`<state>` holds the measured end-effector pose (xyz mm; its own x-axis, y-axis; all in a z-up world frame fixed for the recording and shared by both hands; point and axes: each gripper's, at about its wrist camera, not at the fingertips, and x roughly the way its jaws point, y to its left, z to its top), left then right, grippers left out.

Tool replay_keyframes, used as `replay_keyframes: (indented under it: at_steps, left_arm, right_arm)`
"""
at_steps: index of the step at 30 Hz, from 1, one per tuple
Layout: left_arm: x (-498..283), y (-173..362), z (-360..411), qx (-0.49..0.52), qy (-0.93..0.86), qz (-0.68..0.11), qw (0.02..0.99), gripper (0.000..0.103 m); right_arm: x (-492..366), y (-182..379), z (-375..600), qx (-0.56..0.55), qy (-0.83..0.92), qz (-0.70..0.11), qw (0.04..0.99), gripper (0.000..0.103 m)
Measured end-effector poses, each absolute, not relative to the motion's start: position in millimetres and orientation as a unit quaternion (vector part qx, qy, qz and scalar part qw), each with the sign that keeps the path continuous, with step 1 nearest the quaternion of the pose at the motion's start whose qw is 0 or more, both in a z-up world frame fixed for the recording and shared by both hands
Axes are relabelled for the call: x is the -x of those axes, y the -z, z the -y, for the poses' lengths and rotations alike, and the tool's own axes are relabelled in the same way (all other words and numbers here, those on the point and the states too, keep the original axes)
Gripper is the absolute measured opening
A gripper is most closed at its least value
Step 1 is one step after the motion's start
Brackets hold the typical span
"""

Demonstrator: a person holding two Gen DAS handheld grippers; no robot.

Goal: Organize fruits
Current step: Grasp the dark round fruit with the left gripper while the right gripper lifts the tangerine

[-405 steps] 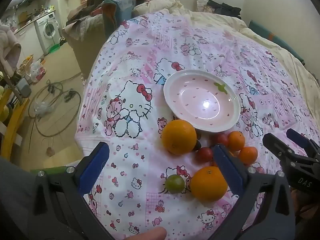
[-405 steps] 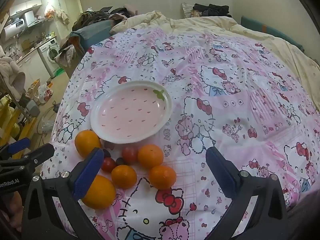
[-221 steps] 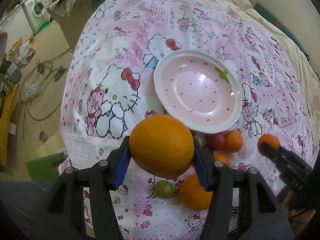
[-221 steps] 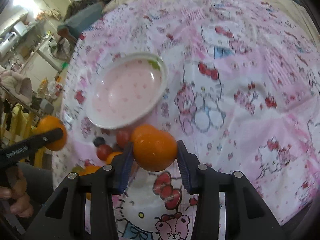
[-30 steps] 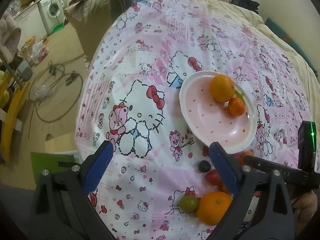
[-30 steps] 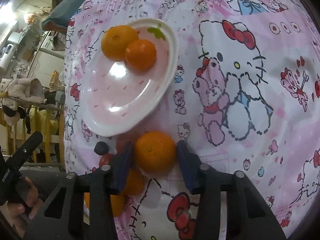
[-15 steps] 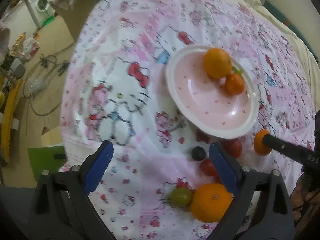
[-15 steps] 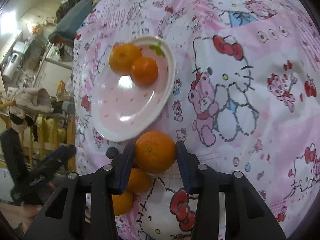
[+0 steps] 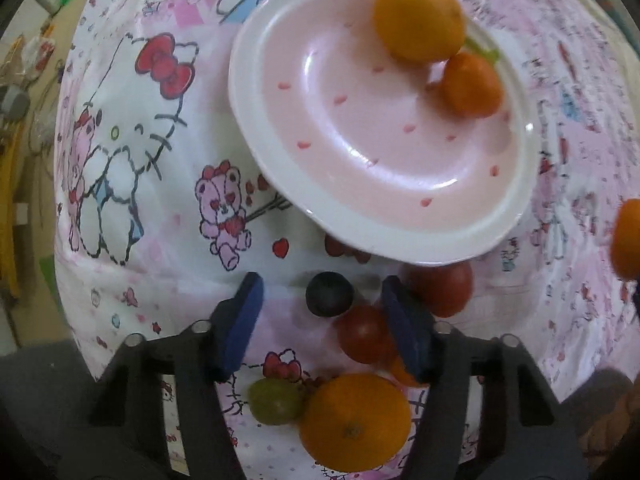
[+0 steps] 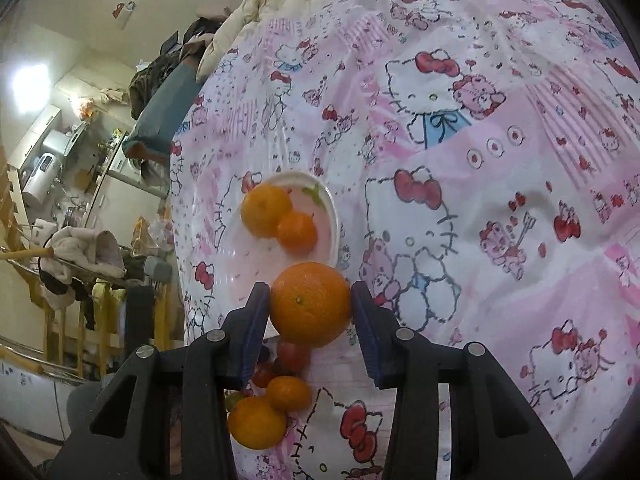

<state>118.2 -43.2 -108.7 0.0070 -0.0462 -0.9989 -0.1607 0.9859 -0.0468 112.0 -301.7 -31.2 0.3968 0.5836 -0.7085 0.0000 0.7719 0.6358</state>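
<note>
I've lifted the round orange tangerine (image 10: 310,304) clamped in my right gripper (image 10: 310,312) toward the pink oval ceramic plate (image 9: 256,152) holding 2 already, while my left gripper (image 9: 320,322), fingers apart, has dropped around the small dark round berry (image 9: 329,294) below that plate.

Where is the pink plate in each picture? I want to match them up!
Left wrist view: the pink plate fills the upper middle, just beyond the open left gripper.
Right wrist view: the plate is small, left of centre, partly behind the orange the right gripper holds.
Shared landmark: the two oranges touching on the plate.
</note>
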Motion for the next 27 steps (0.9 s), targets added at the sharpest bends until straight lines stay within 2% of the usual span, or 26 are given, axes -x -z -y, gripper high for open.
replay_keyframes:
  at_steps: [6,8,10,12,27]
  left_arm:
    - [-113,109,48,0.078,-0.055,-0.707,0.7,0.043]
    - [-111,108,48,0.087,-0.057,-0.71,0.697,0.036]
    - [-110,106,47,0.09,-0.057,-0.71,0.696,0.024]
    - [-111,102,50,0.086,-0.057,-0.71,0.697,0.019]
    - [-115,81,52,0.067,-0.059,-0.693,0.716,0.019]
  right_arm:
    - [-112,31,299,-0.291,-0.203,-0.522,0.776,0.044]
    - [-113,34,298,-0.295,-0.207,-0.526,0.77,0.044]
    - [-114,36,298,-0.296,-0.207,-0.53,0.767,0.044]
    - [-114,38,298,-0.295,-0.208,-0.533,0.765,0.044]
    - [-111,39,293,-0.271,-0.204,-0.535,0.774,0.044]
